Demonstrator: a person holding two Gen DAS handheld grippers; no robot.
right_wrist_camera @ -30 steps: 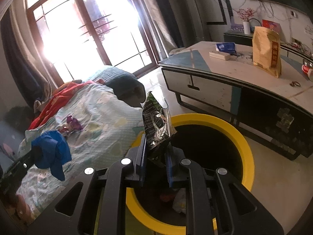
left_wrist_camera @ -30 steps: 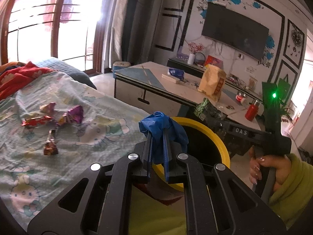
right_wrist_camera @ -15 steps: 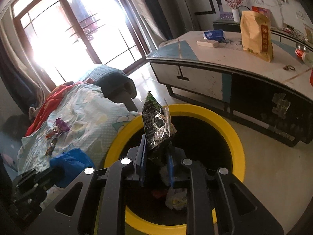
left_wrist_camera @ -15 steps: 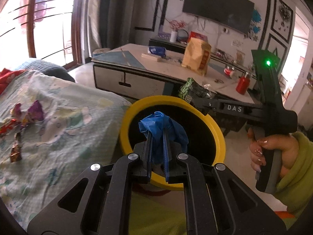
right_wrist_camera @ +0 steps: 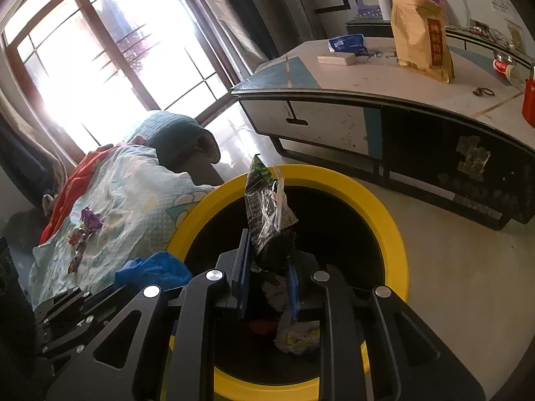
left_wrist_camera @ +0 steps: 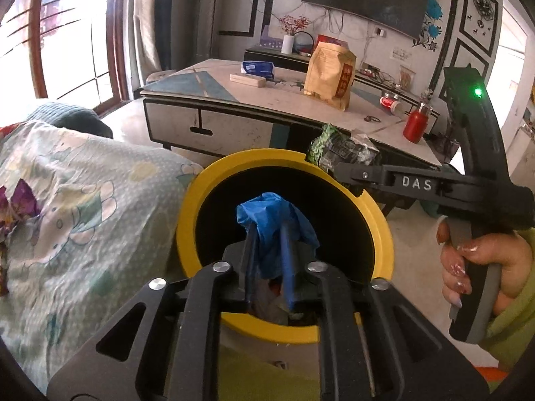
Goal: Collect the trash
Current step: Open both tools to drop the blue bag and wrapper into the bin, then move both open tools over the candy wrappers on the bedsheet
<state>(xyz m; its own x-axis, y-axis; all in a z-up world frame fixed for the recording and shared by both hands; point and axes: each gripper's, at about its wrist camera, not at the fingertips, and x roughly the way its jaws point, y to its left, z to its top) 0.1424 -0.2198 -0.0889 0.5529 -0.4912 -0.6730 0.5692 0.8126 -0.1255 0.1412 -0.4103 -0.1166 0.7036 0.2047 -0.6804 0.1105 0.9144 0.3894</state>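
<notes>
A: Looking through the left wrist camera, the left gripper (left_wrist_camera: 269, 260) is clamped on a blue plastic wad (left_wrist_camera: 272, 224) over the yellow-rimmed bin (left_wrist_camera: 187, 220); a hand (left_wrist_camera: 485, 267) grips the right tool's handle.

B: The right wrist camera shows trash lying inside the bin. The right gripper (right_wrist_camera: 267, 280) is nearly closed, pinching one green snack wrapper (right_wrist_camera: 265, 210) above the opening.

A: Two grippers, one bin.
</notes>
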